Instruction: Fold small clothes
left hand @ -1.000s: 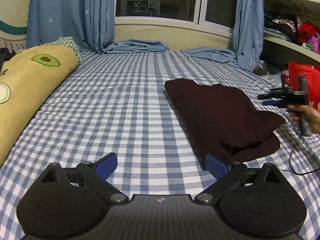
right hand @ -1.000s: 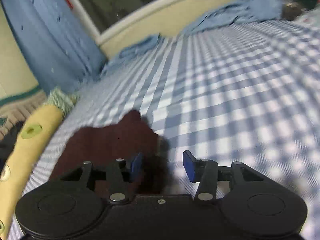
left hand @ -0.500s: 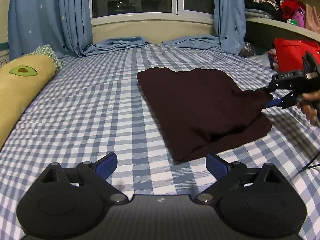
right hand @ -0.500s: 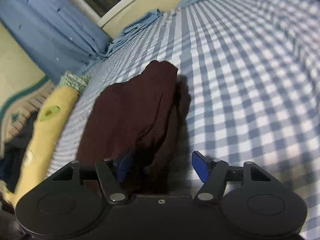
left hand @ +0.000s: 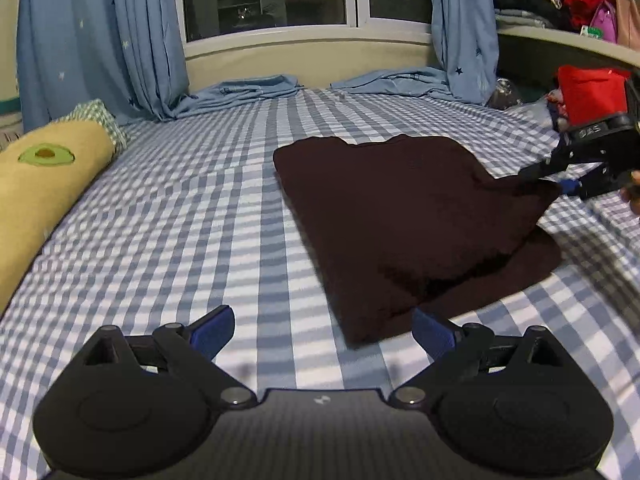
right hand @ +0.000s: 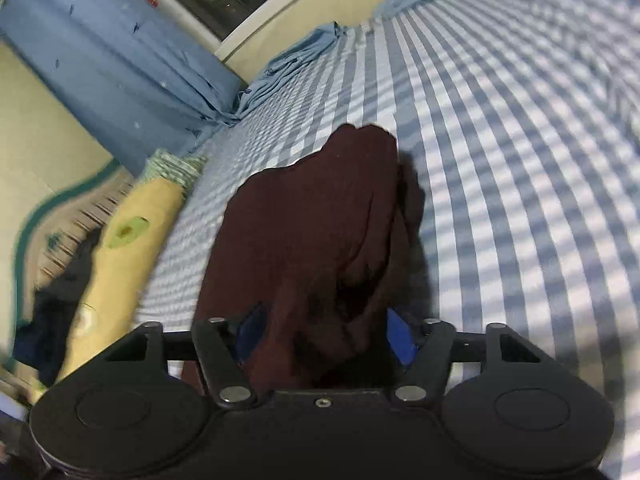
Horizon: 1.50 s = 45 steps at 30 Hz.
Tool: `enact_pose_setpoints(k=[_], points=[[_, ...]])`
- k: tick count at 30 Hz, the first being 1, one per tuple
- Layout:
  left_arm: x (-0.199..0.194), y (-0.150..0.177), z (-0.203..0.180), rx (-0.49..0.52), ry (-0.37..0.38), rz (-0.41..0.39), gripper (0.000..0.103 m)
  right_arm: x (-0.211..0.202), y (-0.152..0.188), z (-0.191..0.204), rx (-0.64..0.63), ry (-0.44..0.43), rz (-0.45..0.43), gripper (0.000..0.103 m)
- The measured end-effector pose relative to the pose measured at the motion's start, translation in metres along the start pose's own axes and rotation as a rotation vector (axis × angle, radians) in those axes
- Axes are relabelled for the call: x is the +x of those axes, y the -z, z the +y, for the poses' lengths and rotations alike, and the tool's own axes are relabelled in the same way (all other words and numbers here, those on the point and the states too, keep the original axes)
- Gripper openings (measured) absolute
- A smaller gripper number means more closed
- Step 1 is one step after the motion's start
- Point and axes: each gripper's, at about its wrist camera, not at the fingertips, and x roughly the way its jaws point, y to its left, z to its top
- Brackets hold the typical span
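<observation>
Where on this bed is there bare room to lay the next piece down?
Bare checked sheet lies between the avocado bolster and the dark maroon garment, and beyond it up to the curtain hems. The side by the red bag is crowded.

A wide bed (left hand: 200, 216) covered in a blue-and-white checked cotton sheet carries everything. A dark maroon folded knit garment (left hand: 400, 208) lies on its right half, one corner raised off the sheet. A long yellow bolster pillow with avocado prints (left hand: 44, 184) lies along the left edge. The trailing hems of light blue star-print curtains (left hand: 248, 88) pool on the far end of the bed.
</observation>
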Motion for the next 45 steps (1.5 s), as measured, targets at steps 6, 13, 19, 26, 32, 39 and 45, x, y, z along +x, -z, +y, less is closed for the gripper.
enact_pose_setpoints(k=[6,13,19,26,32,39,45], points=[[0.023,-0.002,-0.030,0.063,-0.007,-0.034,0.098,-0.013,-0.013,0.038,-0.059,-0.030,-0.032,0.019],[0.059,-0.011,-0.054,0.074,-0.135,-0.057,0.095,-0.044,-0.049,0.081,-0.037,-0.173,-0.075,0.012],[0.060,-0.005,0.015,-0.190,-0.312,-0.035,0.095,-0.066,-0.049,0.072,-0.021,-0.191,-0.121,0.000],[0.055,0.019,0.014,-0.085,-0.317,-0.053,0.094,-0.043,0.011,0.006,0.117,-0.074,-0.008,0.047],[0.058,0.016,0.024,-0.116,-0.271,-0.045,0.096,-0.047,0.044,0.020,0.100,-0.111,0.068,0.069],[0.056,0.016,0.030,-0.146,-0.243,-0.030,0.096,-0.015,0.096,0.025,0.150,-0.114,0.139,0.077],[0.052,0.015,0.028,-0.159,-0.244,-0.047,0.093,-0.005,0.093,0.017,0.275,-0.205,0.074,0.024]])
